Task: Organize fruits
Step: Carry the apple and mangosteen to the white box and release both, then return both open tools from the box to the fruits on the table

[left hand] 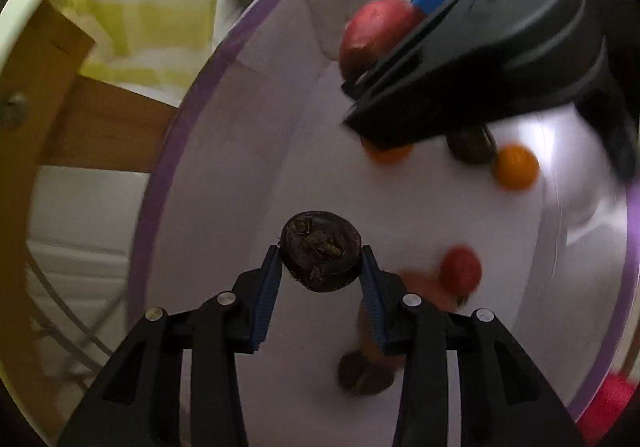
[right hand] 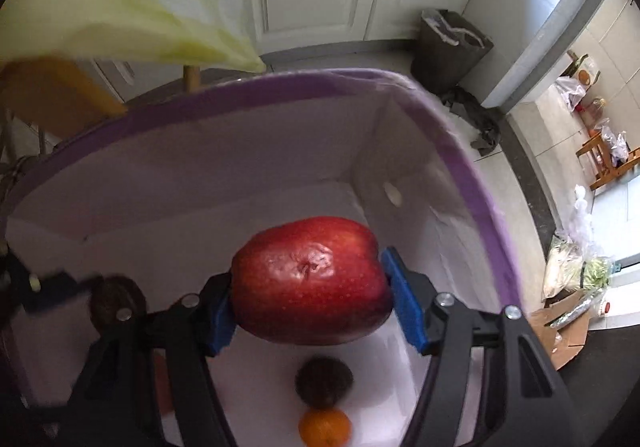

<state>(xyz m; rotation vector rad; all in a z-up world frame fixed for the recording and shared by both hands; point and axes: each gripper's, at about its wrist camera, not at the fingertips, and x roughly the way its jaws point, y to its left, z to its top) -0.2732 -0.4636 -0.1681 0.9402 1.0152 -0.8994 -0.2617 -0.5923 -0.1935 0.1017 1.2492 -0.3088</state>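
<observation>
My left gripper (left hand: 320,271) has its fingers (left hand: 267,287) clamped on a dark, wrinkled fruit (left hand: 320,257), which I hold over the inside of the white bin (left hand: 224,207) with the purple rim. My right gripper (right hand: 308,307) is clamped on a big red apple (right hand: 310,279), hanging above the same bin near its far corner. Below the apple lie another dark fruit (right hand: 324,381) and a small orange (right hand: 325,427); the left view adds an orange fruit (left hand: 515,166) and a red one (left hand: 460,269), blurred enough that I won't name them more closely. I judge both hands are at the drop-off step. Next I would lower each fruit toward bare floor of the bin, clear of those already there, then part the fingers gently so nothing bruises or rolls.
</observation>
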